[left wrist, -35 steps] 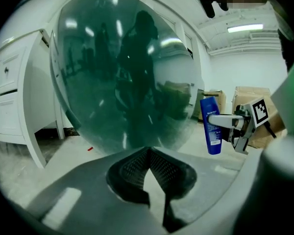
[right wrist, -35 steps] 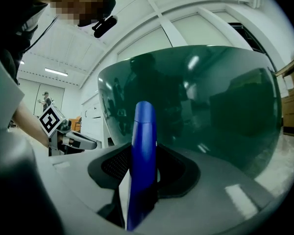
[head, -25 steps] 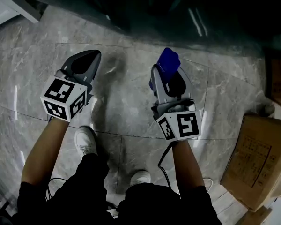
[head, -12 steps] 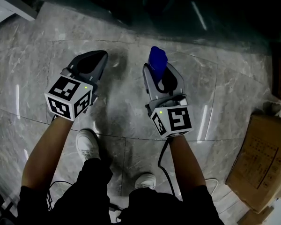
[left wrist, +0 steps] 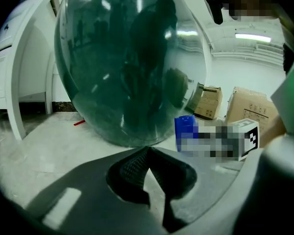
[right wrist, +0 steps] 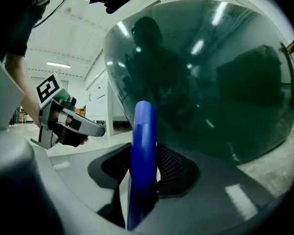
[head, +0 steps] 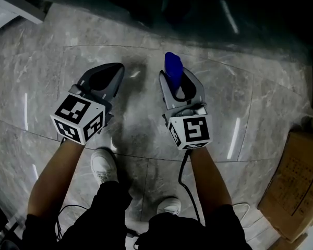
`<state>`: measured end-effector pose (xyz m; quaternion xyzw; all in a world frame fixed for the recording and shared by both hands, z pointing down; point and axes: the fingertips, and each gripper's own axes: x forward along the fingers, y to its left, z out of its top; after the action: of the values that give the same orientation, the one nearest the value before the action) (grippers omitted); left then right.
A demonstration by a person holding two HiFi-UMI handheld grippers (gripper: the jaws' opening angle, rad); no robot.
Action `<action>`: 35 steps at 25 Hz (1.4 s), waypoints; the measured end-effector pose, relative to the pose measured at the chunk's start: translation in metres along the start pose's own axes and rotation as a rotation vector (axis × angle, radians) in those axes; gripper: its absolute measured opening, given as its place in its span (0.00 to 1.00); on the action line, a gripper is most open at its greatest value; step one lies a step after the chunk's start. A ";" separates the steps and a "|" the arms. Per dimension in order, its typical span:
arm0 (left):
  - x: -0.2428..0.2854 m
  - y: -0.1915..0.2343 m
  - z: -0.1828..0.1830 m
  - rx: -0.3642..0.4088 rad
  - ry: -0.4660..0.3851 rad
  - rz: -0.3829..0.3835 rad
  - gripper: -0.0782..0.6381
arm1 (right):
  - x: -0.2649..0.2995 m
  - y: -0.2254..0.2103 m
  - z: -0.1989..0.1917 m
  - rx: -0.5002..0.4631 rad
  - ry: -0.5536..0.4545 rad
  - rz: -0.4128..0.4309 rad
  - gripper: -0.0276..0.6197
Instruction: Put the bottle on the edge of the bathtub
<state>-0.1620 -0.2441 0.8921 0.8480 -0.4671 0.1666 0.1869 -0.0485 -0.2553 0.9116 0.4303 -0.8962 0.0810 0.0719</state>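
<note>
A slim blue bottle (head: 172,67) stands upright between the jaws of my right gripper (head: 176,80), which is shut on it; the right gripper view shows the bottle (right wrist: 143,151) pressed by both pads. The dark green glossy bathtub (head: 208,14) lies just ahead of both grippers and fills the background as a curved wall (right wrist: 215,82) (left wrist: 132,67). My left gripper (head: 112,70) hovers beside the right one over the marble floor, jaws shut with nothing between them (left wrist: 147,150). From the left gripper view, the blue bottle (left wrist: 185,128) shows to the right.
Grey marble floor tiles (head: 141,124) lie under both grippers. A cardboard box (head: 297,181) sits at the right; more boxes (left wrist: 208,102) stand behind. White furniture (head: 8,7) is at the top left. The person's white shoes (head: 103,165) and a cable (head: 187,191) are below.
Both grippers have sunk toward the floor. The right gripper with the bottle has shifted a little left in the head view. Neither gripper's jaws have changed.
</note>
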 end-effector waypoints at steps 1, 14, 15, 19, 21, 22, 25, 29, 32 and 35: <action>0.001 -0.001 -0.002 0.003 0.003 -0.004 0.11 | 0.003 0.002 -0.003 -0.009 0.004 0.005 0.33; 0.006 -0.020 -0.008 0.064 0.027 -0.054 0.11 | -0.004 0.006 -0.020 -0.016 0.032 0.014 0.33; 0.007 -0.021 -0.008 0.062 0.026 -0.055 0.11 | -0.005 0.006 -0.021 -0.017 0.034 0.015 0.33; 0.010 -0.028 -0.005 0.063 0.021 -0.063 0.11 | -0.011 0.005 -0.022 -0.013 0.041 0.013 0.33; 0.010 -0.031 -0.004 0.065 0.020 -0.068 0.11 | -0.014 0.006 -0.023 -0.014 0.045 0.014 0.33; 0.009 -0.032 -0.005 0.064 0.020 -0.068 0.11 | -0.016 0.007 -0.023 -0.017 0.049 0.017 0.33; 0.009 -0.033 -0.005 0.054 0.016 -0.059 0.11 | -0.019 0.010 -0.025 -0.034 0.061 0.031 0.33; 0.007 -0.038 -0.005 0.056 0.016 -0.067 0.11 | -0.022 0.010 -0.026 -0.038 0.071 0.029 0.33; 0.007 -0.040 -0.007 0.057 0.016 -0.073 0.11 | -0.022 0.013 -0.028 -0.053 0.078 0.036 0.33; 0.005 -0.040 -0.008 0.058 0.018 -0.075 0.11 | -0.021 0.016 -0.026 -0.060 0.084 0.042 0.33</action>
<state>-0.1261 -0.2239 0.8952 0.8685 -0.4282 0.1807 0.1724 -0.0469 -0.2241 0.9316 0.4051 -0.9033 0.0738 0.1205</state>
